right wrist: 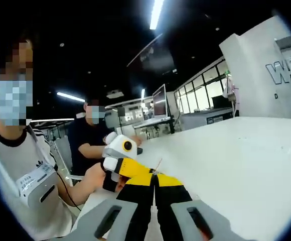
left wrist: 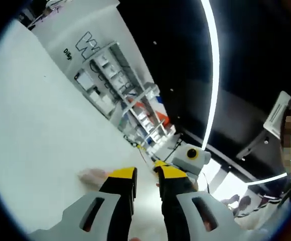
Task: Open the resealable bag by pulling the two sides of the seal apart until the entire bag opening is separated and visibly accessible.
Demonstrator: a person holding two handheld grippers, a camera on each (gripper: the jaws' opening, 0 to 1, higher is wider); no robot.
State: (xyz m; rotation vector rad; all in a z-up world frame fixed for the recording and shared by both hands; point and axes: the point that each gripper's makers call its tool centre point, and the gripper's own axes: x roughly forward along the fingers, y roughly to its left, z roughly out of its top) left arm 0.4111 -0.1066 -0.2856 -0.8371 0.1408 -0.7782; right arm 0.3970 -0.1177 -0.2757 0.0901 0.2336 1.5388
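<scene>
Across the white tabletop (right wrist: 246,165) the scene runs big to small: a white wall panel (right wrist: 266,65) with partly readable lettering "W", then two seated people. Left gripper (left wrist: 145,173) jaws stand slightly apart; right gripper (right wrist: 154,175) jaws nearly meet. Bag: a thin clear sliver (right wrist: 158,164) between them, hard to tell.

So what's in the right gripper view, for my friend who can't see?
The right hand-held gripper, jaws nearly together, points across a white table. The left hand-held gripper meets it from the left. Two people sit behind.
</scene>
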